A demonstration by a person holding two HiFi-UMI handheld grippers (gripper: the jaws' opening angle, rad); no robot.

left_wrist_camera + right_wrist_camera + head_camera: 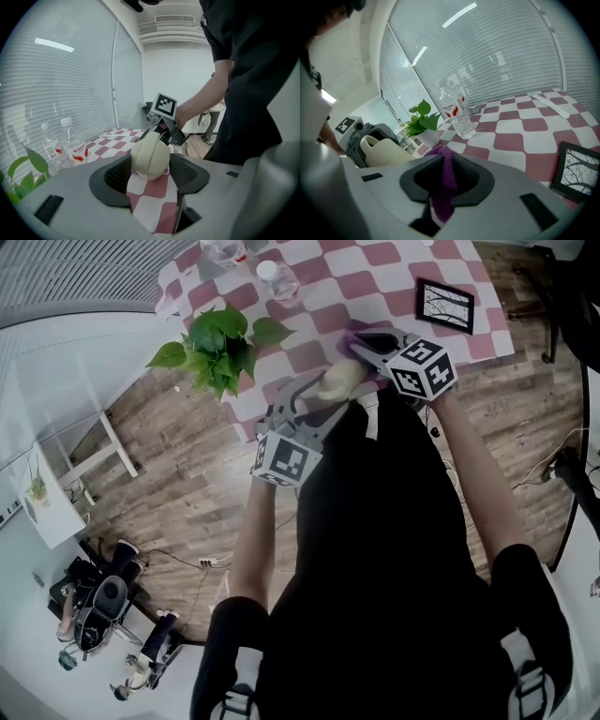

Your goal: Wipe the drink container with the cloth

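Grip check, both sides.

Left gripper (151, 174): my jaws are clamped on the drink container (150, 157), a cream, rounded vessel. Both dark pads press its sides in the left gripper view. In the head view the left gripper (314, 397) holds the drink container (337, 381) at the near edge of the table (375, 277), which wears a red-and-white checked cover. Checked cover shows directly under the vessel between my jaws; I cannot tell whether its base rests on it.

Right gripper (445, 176): jaws pinched on the cloth (444, 180), purple, bunched; a fold stands above the pads and a tail hangs below them. From this side the drink container (382, 150) sits left of the jaws, handle loop at its left end. Cloth is just beside the vessel; contact not confirmed in any view. In the head view the right gripper (364, 345) points at the vessel from the far side, with the cloth (351, 335) at its tip.

Surroundings on the table: plant (220, 343) at the left edge, bottles (451, 107) and a glass (464, 124) farther back, picture frame (444, 306) lying flat to my right, well apart from both grippers.
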